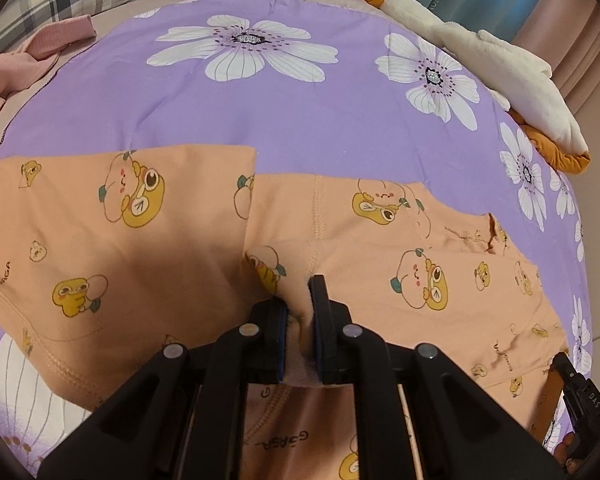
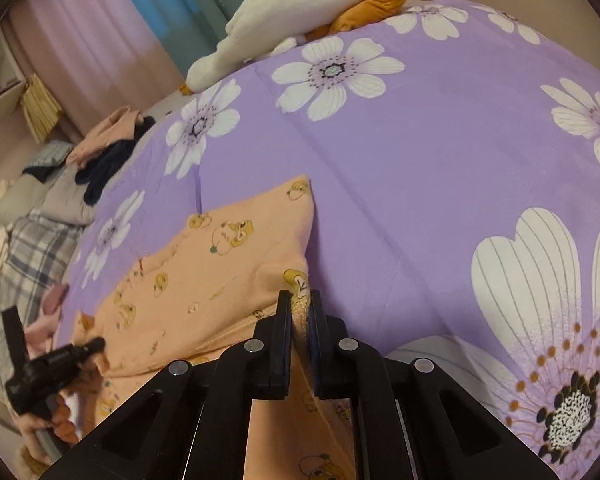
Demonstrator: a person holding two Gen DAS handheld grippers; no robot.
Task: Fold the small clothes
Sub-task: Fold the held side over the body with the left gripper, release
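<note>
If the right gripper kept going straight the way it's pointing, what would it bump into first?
The right gripper is already shut on the edge of the orange garment, so that comes first. Just past it lies the purple flowered sheet, probably next, though depth is hard to judge.

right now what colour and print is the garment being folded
Peach garment printed with yellow cartoon ducks, clearest in the left wrist view.

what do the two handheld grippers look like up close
Both the left gripper and the right gripper are matte black plastic: two flat parallel fingers with blue-edged pads, on angular linkage arms joined by round silver pivot pins. The right wrist view shows the left one from the side, with pale lettering too blurred to read.
</note>
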